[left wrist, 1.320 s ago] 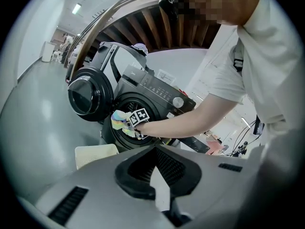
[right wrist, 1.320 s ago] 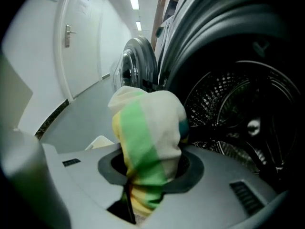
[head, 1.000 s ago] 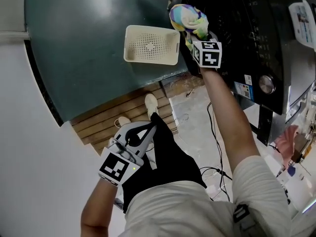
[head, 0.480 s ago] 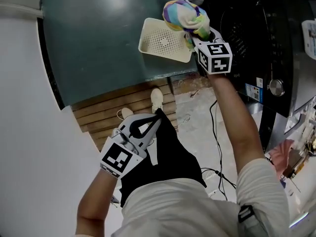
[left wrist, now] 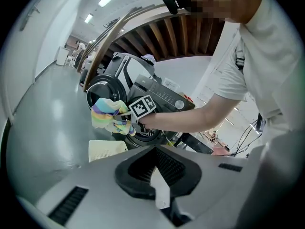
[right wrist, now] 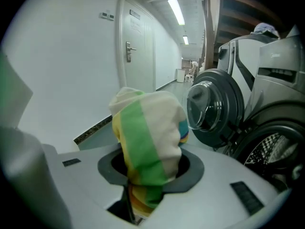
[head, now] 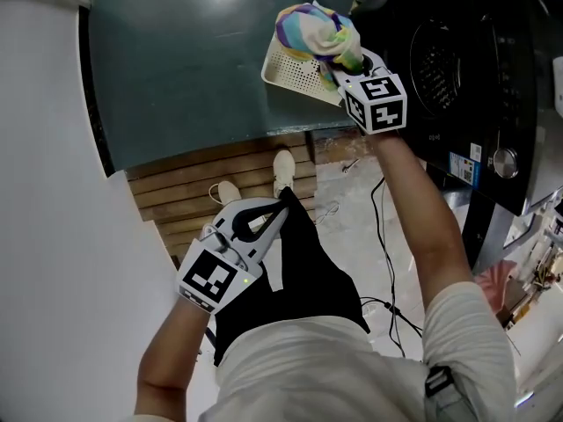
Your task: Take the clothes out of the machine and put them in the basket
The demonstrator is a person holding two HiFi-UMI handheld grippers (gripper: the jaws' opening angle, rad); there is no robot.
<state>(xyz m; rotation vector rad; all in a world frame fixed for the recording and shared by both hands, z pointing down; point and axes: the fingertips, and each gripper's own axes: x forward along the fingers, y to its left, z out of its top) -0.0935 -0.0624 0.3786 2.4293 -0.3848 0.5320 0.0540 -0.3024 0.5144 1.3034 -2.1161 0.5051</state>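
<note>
While being gripped, striped cloth (head: 315,30): it is being held bunched in the right gripper (head: 341,62), above the basket (head: 286,70), over the end nearest the machine (head: 457,69). It is being kept clear of the basket and is not yet let go.
Right gripper's fingers: they are being kept partly closed and pressed on the cloth's lower folds, so that the gap between them is being filled by the bundle.
Basket: cream and perforated, it is being left on the teal floor (head: 176,69) just beside the machine. Nothing is being seen in the part of it that shows.
Machine: a dark front loader, it is being left with its door (right wrist: 212,109) swung open. Only a strip of the perforated drum (right wrist: 272,146) is being shown, and whether clothes are remaining inside cannot be told.
Left gripper (head: 274,218): its fingers are being kept together with nothing between them. It is being held low by the person's leg, well apart from the basket and the machine.
Progress: the cloth is being judged as already out of the machine and nearly delivered.
Left to do: lowering and releasing it into the basket are being judged as the remaining steps for this piece, followed by a check of the drum.
Count: one cloth, one basket, one open machine and two grippers are being counted.
</note>
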